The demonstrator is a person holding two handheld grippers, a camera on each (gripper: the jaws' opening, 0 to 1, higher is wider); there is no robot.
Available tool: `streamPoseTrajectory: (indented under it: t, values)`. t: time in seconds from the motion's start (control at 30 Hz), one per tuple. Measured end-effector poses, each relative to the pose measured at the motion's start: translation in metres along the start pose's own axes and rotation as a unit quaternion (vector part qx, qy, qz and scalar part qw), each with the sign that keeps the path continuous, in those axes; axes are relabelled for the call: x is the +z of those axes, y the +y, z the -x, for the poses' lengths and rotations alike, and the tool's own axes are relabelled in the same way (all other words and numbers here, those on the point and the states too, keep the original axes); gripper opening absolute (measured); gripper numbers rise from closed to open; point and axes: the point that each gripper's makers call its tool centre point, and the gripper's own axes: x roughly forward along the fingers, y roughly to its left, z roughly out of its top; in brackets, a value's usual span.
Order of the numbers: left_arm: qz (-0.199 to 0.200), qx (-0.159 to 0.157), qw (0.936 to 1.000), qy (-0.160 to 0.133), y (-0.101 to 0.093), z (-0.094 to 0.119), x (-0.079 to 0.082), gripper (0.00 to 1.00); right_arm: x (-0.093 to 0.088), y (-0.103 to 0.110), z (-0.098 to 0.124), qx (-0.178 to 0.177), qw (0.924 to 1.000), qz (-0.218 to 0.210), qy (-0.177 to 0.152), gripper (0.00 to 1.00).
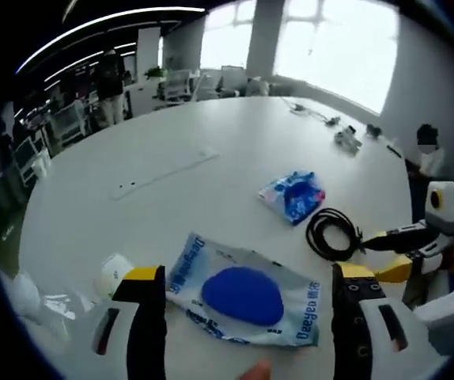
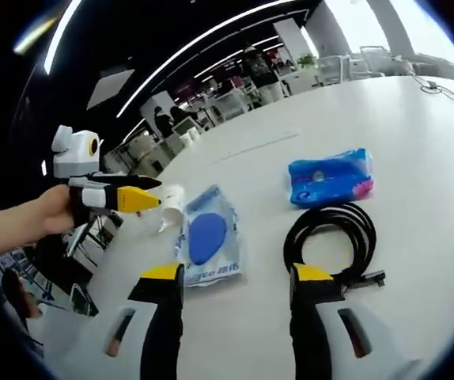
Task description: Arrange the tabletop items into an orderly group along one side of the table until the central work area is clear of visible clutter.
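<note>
I have my left gripper point(image 1: 247, 285) spread wide over the clear pouch with the blue disc point(image 1: 244, 294), nothing held. My right gripper point(image 2: 235, 279) is wide too, empty, with the coiled black cable point(image 2: 330, 237) just ahead and the blue tissue pack point(image 2: 330, 178) lying beyond it on the white table point(image 2: 417, 127).

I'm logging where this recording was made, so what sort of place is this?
Probably an open-plan office or meeting area: a large white table, rows of desks and chairs behind it, big windows, and strip ceiling lights.
</note>
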Motion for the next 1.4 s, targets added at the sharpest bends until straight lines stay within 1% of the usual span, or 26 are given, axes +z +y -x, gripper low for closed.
streamPoseTrajectory:
  t: [0.1, 0.17, 0.27, 0.3, 0.43, 0.6, 0.73, 0.87, 1.03, 1.17, 1.27, 1.33, 1.4]
  values:
    - [-0.004, 0.005, 1.0000, 0.006, 0.008, -0.002, 0.001, 0.83, -0.003, 0.004, 0.000, 0.001, 0.9999, -0.014, -0.001, 0.51]
    - [-0.009, 0.008, 0.9999, 0.012, 0.013, -0.004, 0.002, 0.82, -0.005, 0.009, -0.001, 0.003, 0.9995, -0.031, -0.006, 0.51]
    - [-0.011, 0.010, 0.9997, 0.019, 0.020, -0.009, 0.002, 0.81, -0.010, 0.013, -0.004, 0.006, 0.9990, -0.044, -0.004, 0.51]
    - [-0.011, 0.010, 0.9996, 0.023, 0.022, -0.011, 0.001, 0.80, -0.010, 0.014, -0.005, 0.006, 0.9989, -0.046, -0.004, 0.51]
    - [-0.012, 0.013, 0.9992, 0.036, 0.029, -0.018, -0.001, 0.78, -0.013, 0.021, -0.006, 0.009, 0.9965, -0.082, -0.008, 0.50]
    - [-0.016, 0.013, 0.9982, 0.056, 0.040, -0.027, -0.007, 0.76, -0.021, 0.032, -0.011, 0.015, 0.9947, -0.102, -0.006, 0.49]
    - [-0.015, 0.015, 0.9975, 0.068, 0.044, -0.032, -0.011, 0.76, -0.031, 0.041, -0.017, 0.024, 0.9927, -0.118, 0.006, 0.48]
    - [-0.015, 0.009, 0.9971, 0.074, 0.043, -0.035, -0.013, 0.75, -0.036, 0.048, -0.021, 0.027, 0.9902, -0.137, 0.008, 0.48]
    - [-0.015, 0.004, 0.9965, 0.082, 0.046, -0.042, -0.015, 0.74, -0.039, 0.052, -0.027, 0.028, 0.9865, -0.161, 0.008, 0.47]
    - [-0.015, -0.001, 0.9958, 0.091, 0.047, -0.048, -0.018, 0.74, -0.039, 0.055, -0.032, 0.029, 0.9845, -0.173, 0.008, 0.47]
    - [-0.017, -0.001, 0.9947, 0.101, 0.051, -0.054, -0.022, 0.73, -0.039, 0.058, -0.036, 0.032, 0.9836, -0.177, 0.009, 0.46]
    - [-0.017, 0.000, 0.9940, 0.108, 0.053, -0.056, -0.025, 0.73, -0.039, 0.061, -0.039, 0.035, 0.9816, -0.188, 0.009, 0.45]
    - [-0.010, -0.002, 0.9932, 0.116, 0.054, -0.059, -0.029, 0.72, -0.041, 0.063, -0.043, 0.037, 0.9800, -0.195, 0.013, 0.43]
